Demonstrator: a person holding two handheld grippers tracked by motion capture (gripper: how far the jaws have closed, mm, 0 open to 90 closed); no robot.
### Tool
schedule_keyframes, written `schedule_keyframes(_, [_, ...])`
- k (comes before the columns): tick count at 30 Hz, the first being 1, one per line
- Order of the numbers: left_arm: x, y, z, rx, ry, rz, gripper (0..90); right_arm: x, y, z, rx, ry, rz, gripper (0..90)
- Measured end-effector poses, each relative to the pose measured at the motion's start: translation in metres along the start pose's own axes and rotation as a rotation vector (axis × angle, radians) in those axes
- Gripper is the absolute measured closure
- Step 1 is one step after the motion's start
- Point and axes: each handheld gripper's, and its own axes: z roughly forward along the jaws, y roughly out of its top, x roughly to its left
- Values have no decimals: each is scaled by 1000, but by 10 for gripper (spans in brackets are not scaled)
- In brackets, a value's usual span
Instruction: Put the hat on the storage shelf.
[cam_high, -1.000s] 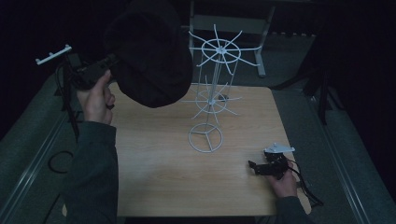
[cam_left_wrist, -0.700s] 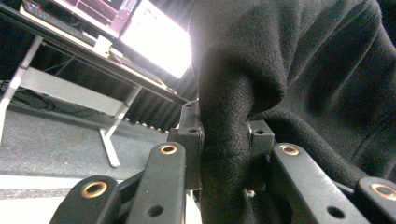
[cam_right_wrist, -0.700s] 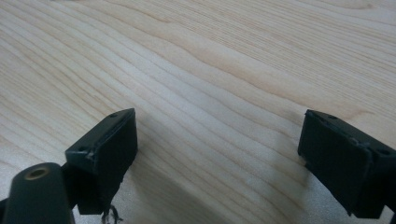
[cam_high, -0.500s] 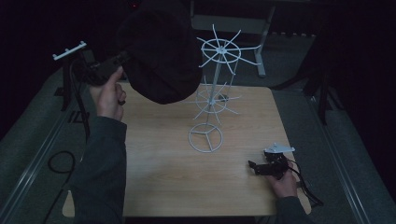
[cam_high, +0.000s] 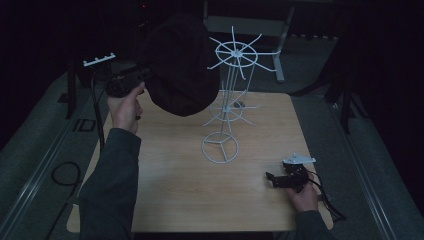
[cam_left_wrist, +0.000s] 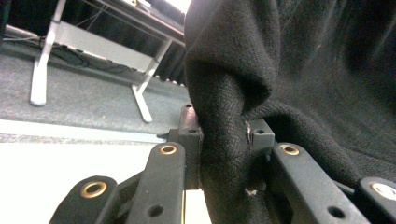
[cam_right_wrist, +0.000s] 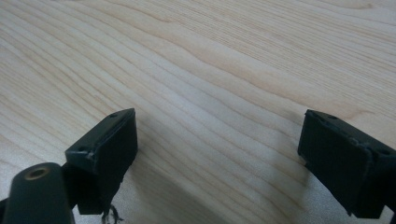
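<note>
Nearest to the person, at the right front corner of the tabletop (cam_high: 165, 200), the right tool (cam_high: 274, 180) rests low on the pale wood in the person's right hand (cam_high: 304, 196). Its two black jaws stand wide apart with bare wood grain between them, and a cable trails off it toward the table's right edge.

Further in, near the middle of the tabletop, a white wire rack (cam_high: 227, 107) stands upright on a ring-shaped base. It has a small tier of spokes partway up its thin stem and a larger wheel of spokes at the top.

To the left and farther back, the person's left hand (cam_high: 125, 107) is raised above the table's far left corner, holding the left tool (cam_high: 150, 75). From its own camera, the jaws are pinched together on a thick fold of a black knitted hat (cam_left_wrist: 243, 84), the cloth bunched between the pads. From above, the black knitted hat (cam_high: 180, 65) hangs in the air as a dark rounded mass just left of the rack's top wheel, close beside its spokes; whether it touches them I cannot tell.

Beyond the table lie grey floor and the legs of a white frame (cam_left_wrist: 144, 100).
</note>
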Motion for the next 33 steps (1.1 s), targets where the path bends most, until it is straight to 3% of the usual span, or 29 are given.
schedule_keyframes(8, [2, -4, 6, 56, 38, 6, 727, 0, 0, 0, 1, 1, 0, 118])
schedule_keyframes(20, [4, -9, 18, 126, 56, 20, 536, 0, 0, 0, 1, 0, -1, 118])
schedule_keyframes(33, [4, -11, 22, 136, 67, 16, 481, 0, 0, 0, 1, 1, -2, 118])
